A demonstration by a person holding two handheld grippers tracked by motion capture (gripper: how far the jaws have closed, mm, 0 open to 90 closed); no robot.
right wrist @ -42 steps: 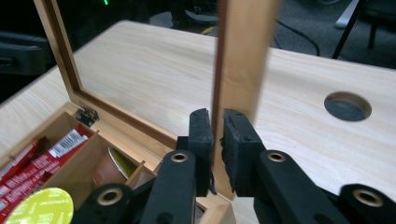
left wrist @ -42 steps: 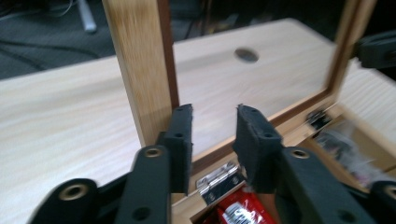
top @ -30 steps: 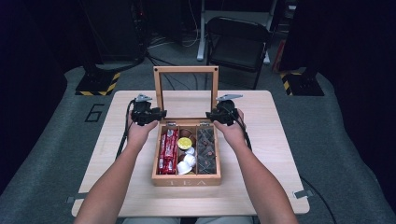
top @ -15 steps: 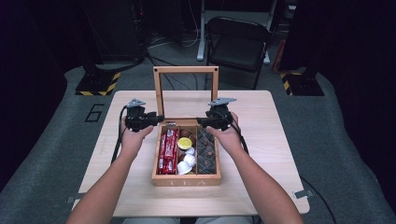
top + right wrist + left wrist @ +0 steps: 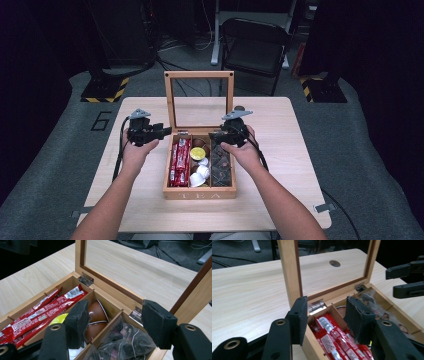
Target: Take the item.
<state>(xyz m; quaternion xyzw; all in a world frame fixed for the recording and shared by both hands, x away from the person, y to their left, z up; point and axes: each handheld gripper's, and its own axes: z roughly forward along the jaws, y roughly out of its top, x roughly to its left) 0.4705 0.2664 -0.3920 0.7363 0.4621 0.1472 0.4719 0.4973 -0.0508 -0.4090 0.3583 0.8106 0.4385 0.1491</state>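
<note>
At the tea box (image 5: 200, 192), lid (image 5: 200, 100) standing upright, both grippers, left (image 5: 159, 132) and right (image 5: 216, 135), have just been opening with nothing pinched, so I'd back off slow without bumping it.

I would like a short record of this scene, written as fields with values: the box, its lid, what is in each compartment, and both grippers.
box: wooden tea box, on the table
lid: glass-paned lid, standing upright and open
left compartment: red sachets
middle compartment: capsules, brown, yellow and white
right compartment: dark clear-wrapped packets
left gripper: beside the box's back left corner, jaws just been opening, nothing between them
right gripper: at the back right corner, jaws just been opening, nothing between them
</note>
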